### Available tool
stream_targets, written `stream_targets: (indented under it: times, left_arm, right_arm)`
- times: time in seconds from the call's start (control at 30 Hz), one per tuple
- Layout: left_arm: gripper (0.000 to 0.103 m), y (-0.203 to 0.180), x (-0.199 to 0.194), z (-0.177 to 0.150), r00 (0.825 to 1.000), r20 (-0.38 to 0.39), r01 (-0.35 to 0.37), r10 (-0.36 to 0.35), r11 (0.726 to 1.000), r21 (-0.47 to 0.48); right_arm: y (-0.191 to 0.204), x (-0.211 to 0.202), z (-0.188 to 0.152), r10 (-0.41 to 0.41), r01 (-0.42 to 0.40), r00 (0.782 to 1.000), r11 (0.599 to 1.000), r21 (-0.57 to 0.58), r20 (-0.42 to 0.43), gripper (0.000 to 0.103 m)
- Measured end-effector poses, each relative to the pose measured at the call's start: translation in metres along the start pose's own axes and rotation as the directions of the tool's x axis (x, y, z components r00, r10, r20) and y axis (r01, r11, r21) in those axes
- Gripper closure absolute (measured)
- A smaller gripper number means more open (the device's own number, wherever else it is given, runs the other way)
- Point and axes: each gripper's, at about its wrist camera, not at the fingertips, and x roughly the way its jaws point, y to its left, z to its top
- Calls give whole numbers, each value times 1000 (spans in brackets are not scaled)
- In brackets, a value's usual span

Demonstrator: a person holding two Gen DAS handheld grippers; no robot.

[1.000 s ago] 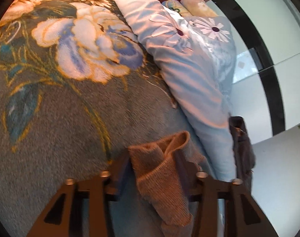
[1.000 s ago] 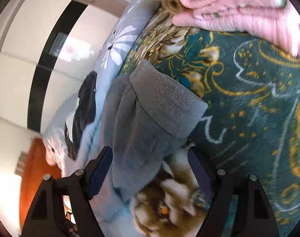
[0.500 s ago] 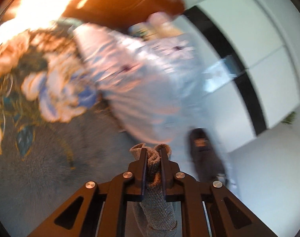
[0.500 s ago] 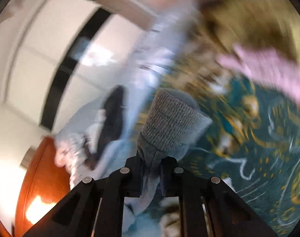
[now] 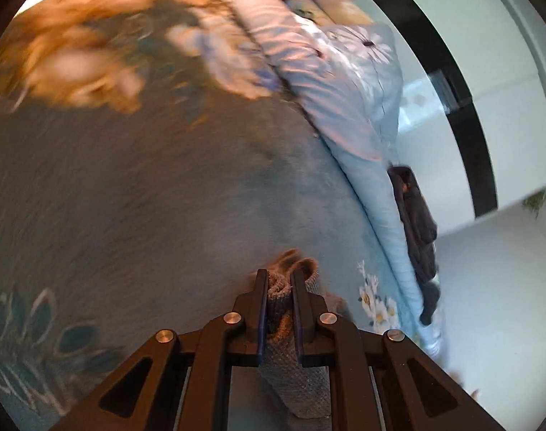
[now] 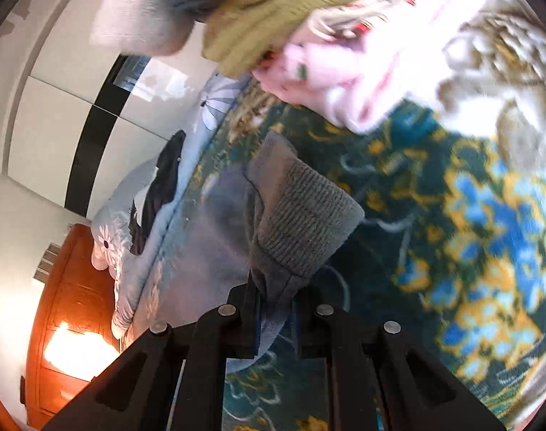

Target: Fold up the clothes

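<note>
Where the grey knit garment (image 6: 305, 212) is gathered between both tools, its ribbed cuff leads away from the right gripper (image 6: 274, 309), the long axis running up and slightly right from the jaws, above a floral blanket (image 6: 434, 222). Those jaws are pressed together on the plain cloth below the cuff. Seen from the left wrist, another bunched part of the same garment (image 5: 290, 370) stands clamped in the left gripper (image 5: 278, 287), its folded tip poking past the fingertips and its length trailing back under the tool.

Only the right view shows a heap of other clothes at the top: a pale pink piece (image 6: 352, 72), an olive knit (image 6: 273, 18) and a light fuzzy one (image 6: 143, 18). Only the left view shows the blanket's plain grey stretch (image 5: 165, 197). Both views show a light blue quilt (image 5: 344, 82) with daisies at the bed's edge, a dark garment (image 5: 416, 222) beside it, and white wardrobe doors (image 5: 481, 72) beyond.
</note>
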Motion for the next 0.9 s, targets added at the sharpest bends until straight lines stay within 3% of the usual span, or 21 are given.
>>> stream_targets:
  times: [0.17,0.3,0.37,0.4,0.43,0.47,0.5,0.53,0.73,0.9]
  left_arm:
    - [96,13,-20,5,997,61,-50,51,999,-13]
    - [95,21,-30,2,1000,29,6,-5,999,-35]
    - [89,20,-29,-8,999,-9,33,-33,999,-29]
    - [86,20,-28,-13,999,-27,45,-46,998,-32]
    - [73,22,-26,-17,997,-42,59,-61,997,-45]
    - [60,23,-26,-21,994,-56,87,-91,994,-66]
    - [56,23,-25,-25,990,-65,121,-126,989,-81]
    - [53,23,-25,-27,986,-67,145,-151,985,-89]
    - [55,5,-21,-35,992,-94,82,-85,996,-33]
    - [55,-18,-28,-40,990,-95,113,-108,992,50]
  right_arm:
    - [-1,-1,5,4,-4,1000,1000,1,0,90]
    - [5,-3,1,-20,20,1000,1000,-6,-8,85]
    - [11,-7,0,-27,27,1000,1000,-14,3,82]
    - [14,-10,-1,-31,31,999,999,-17,9,75]
    - [17,-14,-2,-37,37,999,999,-24,18,70]
    - [21,-20,-4,-44,45,999,998,-32,29,58]
    - [24,-25,-6,-51,53,998,998,-40,40,48]
    - [28,-32,-8,-53,56,997,997,-52,55,45]
    - [46,-67,-19,-43,56,993,992,-114,110,42]
    - [50,-78,-27,-34,49,993,990,-132,117,42]
